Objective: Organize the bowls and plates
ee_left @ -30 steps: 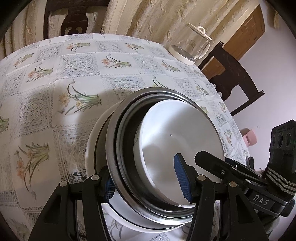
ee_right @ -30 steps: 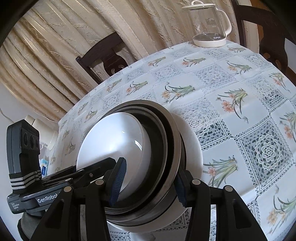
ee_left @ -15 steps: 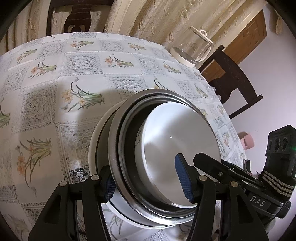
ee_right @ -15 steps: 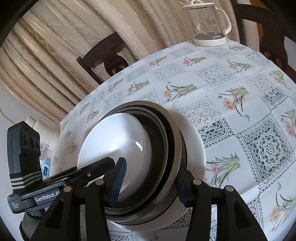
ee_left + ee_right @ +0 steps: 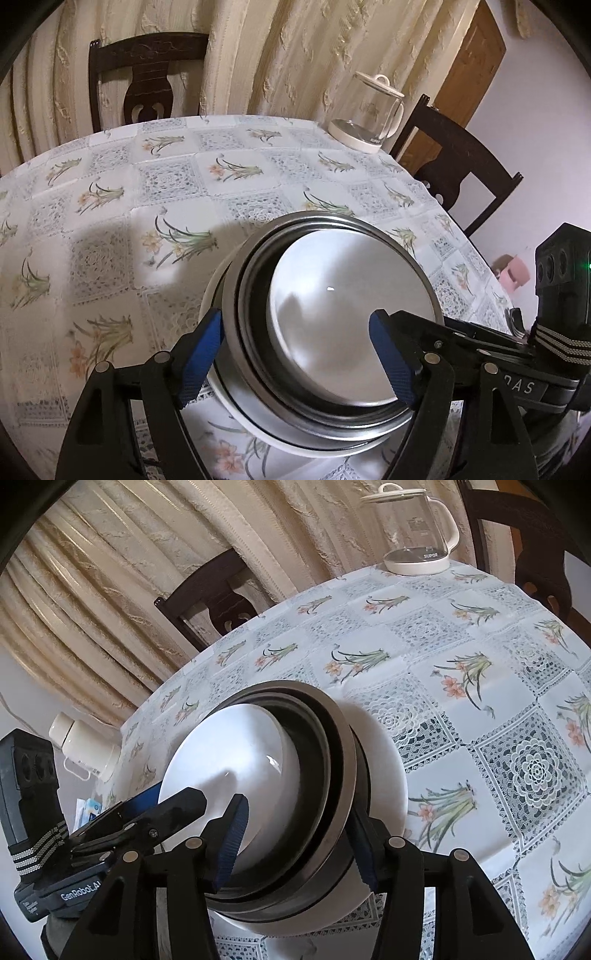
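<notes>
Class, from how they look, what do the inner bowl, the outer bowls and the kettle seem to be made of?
Inner bowl: probably glazed ceramic, glossy white with a highlight. Outer bowls: likely brushed stainless steel, grey metallic sheen. Kettle: clear glass body; white lid, base and handle look plastic.

A floral-clothed table [image 5: 177,177] bears a glass kettle [image 5: 369,114].
</notes>
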Motion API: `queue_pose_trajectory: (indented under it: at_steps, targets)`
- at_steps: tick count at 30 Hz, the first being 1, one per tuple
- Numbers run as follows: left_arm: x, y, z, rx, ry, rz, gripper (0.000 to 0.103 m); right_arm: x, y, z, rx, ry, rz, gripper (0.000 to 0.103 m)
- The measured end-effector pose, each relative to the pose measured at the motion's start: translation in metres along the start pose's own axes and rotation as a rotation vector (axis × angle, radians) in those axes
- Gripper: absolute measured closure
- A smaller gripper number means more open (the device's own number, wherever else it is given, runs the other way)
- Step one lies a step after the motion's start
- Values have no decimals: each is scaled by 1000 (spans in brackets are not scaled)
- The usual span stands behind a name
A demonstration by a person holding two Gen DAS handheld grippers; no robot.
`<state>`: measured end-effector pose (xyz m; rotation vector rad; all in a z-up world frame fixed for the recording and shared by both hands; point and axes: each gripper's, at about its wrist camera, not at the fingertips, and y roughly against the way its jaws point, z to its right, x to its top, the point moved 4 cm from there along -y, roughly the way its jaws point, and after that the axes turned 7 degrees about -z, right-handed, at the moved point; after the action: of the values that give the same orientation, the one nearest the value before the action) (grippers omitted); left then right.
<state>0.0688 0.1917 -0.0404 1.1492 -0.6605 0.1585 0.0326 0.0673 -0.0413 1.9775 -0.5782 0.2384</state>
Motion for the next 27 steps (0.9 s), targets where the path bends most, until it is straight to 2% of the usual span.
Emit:
queue_pose_trajectory:
  at_steps: [6,16,27]
  targets:
    - [-7,5,-4,38,-12,29,22,-3,2,-2,3,5,0,43]
    - [-19,19,-9,124,-51,91,22,-13,10,-13,-54,47,37,36]
    - [-35,39,-4,154,-78,152,20,-29,30,-17,-67,68,105,34]
